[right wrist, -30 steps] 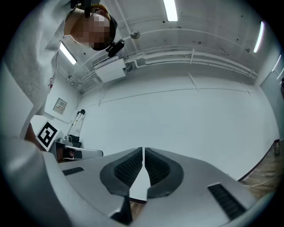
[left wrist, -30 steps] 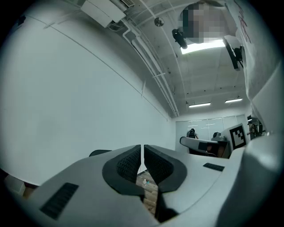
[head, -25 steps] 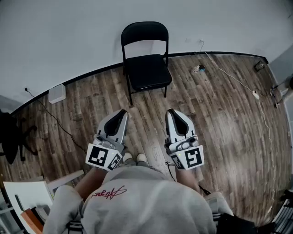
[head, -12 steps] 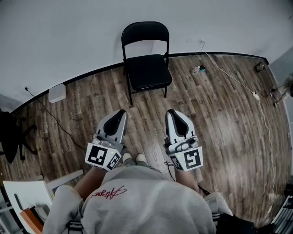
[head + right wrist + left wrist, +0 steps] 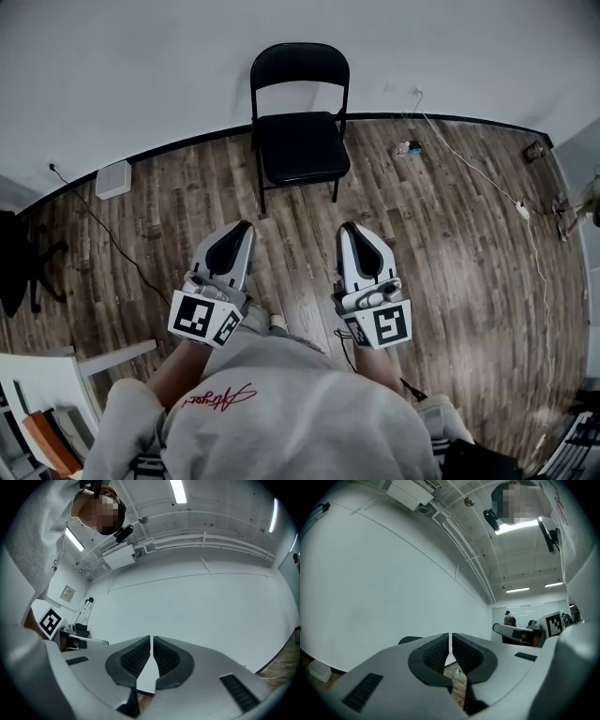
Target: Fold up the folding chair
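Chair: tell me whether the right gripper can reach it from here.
Probably not yet. The chair stands open by the wall, well ahead of the right gripper, whose jaws are shut. Only bare floor lies between, so nothing blocks the way; the person would need to step closer.

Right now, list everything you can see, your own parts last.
folding chair: one, black, unfolded, against the white wall
floor: one, brown wood planks
box: one, white, on the floor by the wall, left
black cable: one, on the floor, left
white cable: one, on the floor, right
small object: one, colour unclear, floor right of the chair
left gripper: one, grey, jaws together, empty
right gripper: one, grey, jaws together, empty
sweatshirt: one, grey, bottom of head view
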Demonstrator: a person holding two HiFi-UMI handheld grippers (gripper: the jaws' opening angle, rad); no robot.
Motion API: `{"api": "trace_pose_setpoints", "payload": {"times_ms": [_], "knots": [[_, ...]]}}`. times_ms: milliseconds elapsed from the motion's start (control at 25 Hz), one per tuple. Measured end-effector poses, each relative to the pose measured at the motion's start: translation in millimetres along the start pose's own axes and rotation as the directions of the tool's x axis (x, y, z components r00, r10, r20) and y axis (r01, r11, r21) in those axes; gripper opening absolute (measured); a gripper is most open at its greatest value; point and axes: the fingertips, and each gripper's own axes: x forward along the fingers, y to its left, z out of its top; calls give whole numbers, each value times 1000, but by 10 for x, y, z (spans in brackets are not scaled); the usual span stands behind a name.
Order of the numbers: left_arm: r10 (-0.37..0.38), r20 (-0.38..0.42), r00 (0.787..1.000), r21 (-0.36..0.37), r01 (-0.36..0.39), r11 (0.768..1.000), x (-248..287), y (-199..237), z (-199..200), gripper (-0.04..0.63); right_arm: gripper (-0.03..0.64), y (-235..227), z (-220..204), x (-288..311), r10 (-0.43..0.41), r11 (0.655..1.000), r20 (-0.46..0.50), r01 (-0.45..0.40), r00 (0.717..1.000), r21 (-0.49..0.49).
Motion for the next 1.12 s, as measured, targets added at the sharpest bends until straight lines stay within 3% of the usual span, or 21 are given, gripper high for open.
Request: {"api": "trace_pose_setpoints", "payload": {"times_ms": [160, 360, 480, 600, 880, 1120], "knots": [[-10, -19, 1000, 11, 10, 1000, 27, -27, -47, 35, 30, -30, -82, -19, 20, 999, -16, -19, 1000, 29], [-7, -5, 1000, 14, 7, 1000, 210, 116, -1, 35, 29, -195, -216, 110, 0, 1000, -51, -1, 999, -10], [-6, -5, 1000, 21, 6, 1000, 355, 270, -17, 35, 30, -250, -180, 306, 8, 1000, -18, -8, 1000, -17], [8, -9, 1000, 6, -7, 1000, 582, 528, -66, 35, 30, -333, -254, 577, 23, 1000, -8, -23, 1000, -16], [2, -14, 1000, -5, -2, 1000, 1384, 1298, -154, 35, 31, -779, -908, 1474, 10, 1000, -102, -9, 995, 4], [-21, -16, 1000, 9, 21, 1000, 2287, 2013, -33, 35, 31, -1143, -1031, 2528, -3, 1000, -59, 2, 998, -11]]}}
